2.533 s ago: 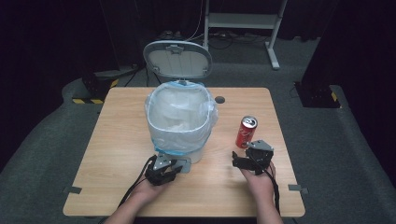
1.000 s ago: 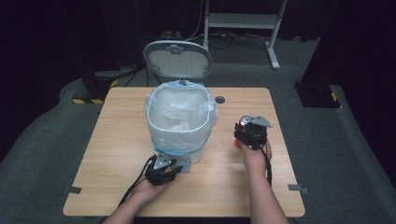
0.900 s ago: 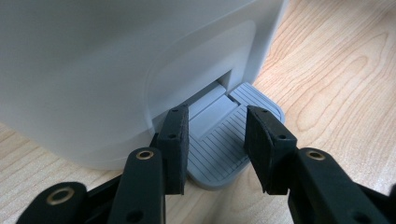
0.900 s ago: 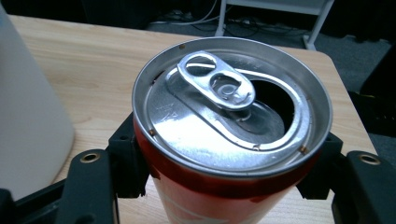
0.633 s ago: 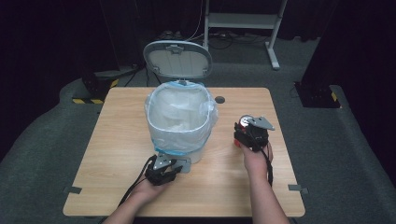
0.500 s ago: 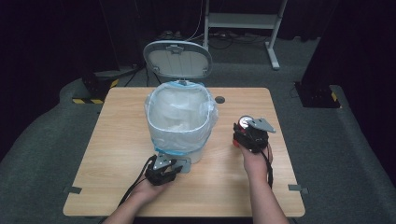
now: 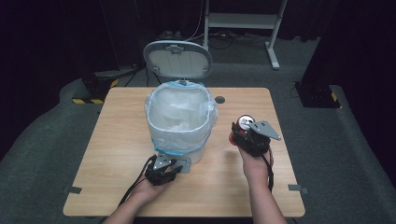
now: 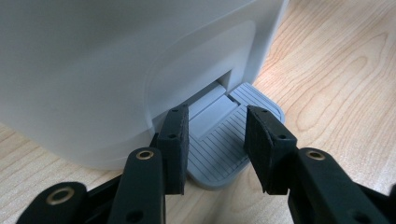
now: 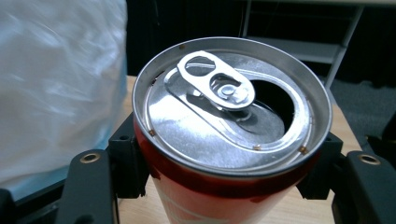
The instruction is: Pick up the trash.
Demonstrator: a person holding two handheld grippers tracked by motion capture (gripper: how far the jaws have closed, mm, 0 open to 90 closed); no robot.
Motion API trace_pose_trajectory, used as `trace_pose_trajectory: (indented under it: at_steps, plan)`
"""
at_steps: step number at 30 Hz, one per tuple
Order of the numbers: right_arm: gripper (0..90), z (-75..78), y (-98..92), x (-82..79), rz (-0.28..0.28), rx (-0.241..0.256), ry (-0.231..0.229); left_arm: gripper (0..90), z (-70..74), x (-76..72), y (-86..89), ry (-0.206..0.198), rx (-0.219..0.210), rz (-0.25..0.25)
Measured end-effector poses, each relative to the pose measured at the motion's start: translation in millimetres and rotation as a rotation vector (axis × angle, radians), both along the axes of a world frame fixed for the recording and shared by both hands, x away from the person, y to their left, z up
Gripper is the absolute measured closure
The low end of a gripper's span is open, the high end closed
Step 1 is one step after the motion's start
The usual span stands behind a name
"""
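Clamping the opened red can (image 9: 231, 140) between its 2 jaws, the right gripper (image 7: 251, 135) held it upright above the table (image 7: 116, 154), just right of the lined bin (image 7: 180, 122). The left gripper (image 8: 215, 149) sat with jaws apart over the bin's grey pedal (image 8: 224, 140), lid (image 7: 177, 59) raised.
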State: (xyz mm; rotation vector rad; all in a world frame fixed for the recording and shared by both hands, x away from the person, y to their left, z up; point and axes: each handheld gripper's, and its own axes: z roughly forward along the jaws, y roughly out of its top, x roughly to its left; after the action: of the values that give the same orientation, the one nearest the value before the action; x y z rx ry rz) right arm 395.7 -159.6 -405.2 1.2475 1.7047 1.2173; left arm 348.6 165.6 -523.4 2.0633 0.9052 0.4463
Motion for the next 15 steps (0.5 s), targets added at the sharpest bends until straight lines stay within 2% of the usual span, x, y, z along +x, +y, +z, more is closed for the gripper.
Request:
trace_pose_trajectory:
  at_steps: [1,4,6,7,11,15]
  plan:
    - [33.3,5.4,2.4,-4.8,0.008,0.003,-0.021,59.8,0.0,0.0,0.0,0.000,0.000,0.000]
    - [33.3,10.0,4.1,-8.0,0.014,0.008,-0.032,59.8,0.0,0.0,0.0,0.000,0.000,0.000]
    - [33.4,18.5,7.3,-14.1,0.021,0.018,-0.061,59.8,0.0,0.0,0.0,0.000,0.000,0.000]
    - [33.4,18.5,7.3,-14.1,0.021,0.018,-0.061,59.8,0.0,0.0,0.0,0.000,0.000,0.000]
    - [33.4,31.6,13.4,-23.6,0.025,0.013,-0.115,59.8,0.0,0.0,0.0,0.000,0.000,0.000]
    - [33.4,41.1,16.4,-27.8,0.027,0.011,-0.141,59.8,0.0,0.0,0.0,0.000,0.000,0.000]
